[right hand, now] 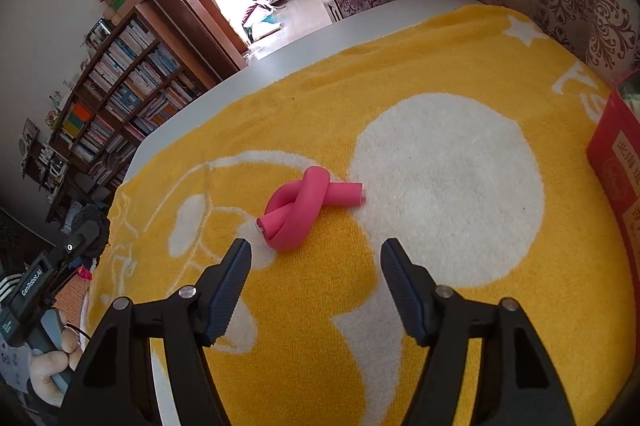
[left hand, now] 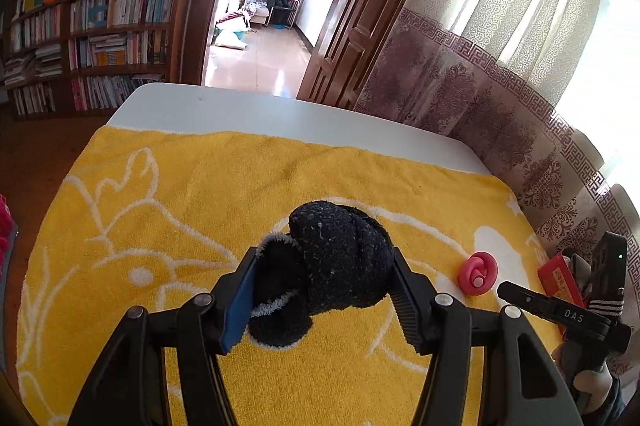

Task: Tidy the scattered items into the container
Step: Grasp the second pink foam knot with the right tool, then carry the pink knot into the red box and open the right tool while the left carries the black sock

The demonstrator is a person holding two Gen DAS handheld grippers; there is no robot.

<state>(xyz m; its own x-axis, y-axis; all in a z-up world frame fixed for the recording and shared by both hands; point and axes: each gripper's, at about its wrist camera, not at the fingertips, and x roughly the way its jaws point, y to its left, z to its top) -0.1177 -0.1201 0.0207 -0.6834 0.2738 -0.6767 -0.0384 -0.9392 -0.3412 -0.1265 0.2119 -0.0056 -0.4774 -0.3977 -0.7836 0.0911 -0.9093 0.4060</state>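
Yellow terry towel (right hand: 400, 98) with white cartoon shapes covers your white table (left hand: 280, 114); bookshelves (left hand: 100, 18), an open doorway and patterned curtains (left hand: 480, 74) ring the room. Your left gripper (left hand: 322, 278) is clamped on a fuzzy black sock bundle (left hand: 332, 262), both pads pressing its sides. Your right gripper (right hand: 316, 258) stands with fingers spread, holding nothing, just short of a smooth pink foam tube tied in a knot (right hand: 304, 210) lying on the towel. Only the right view shows the knot's shape clearly; a red box (right hand: 616, 162) sits at the towel's right edge.
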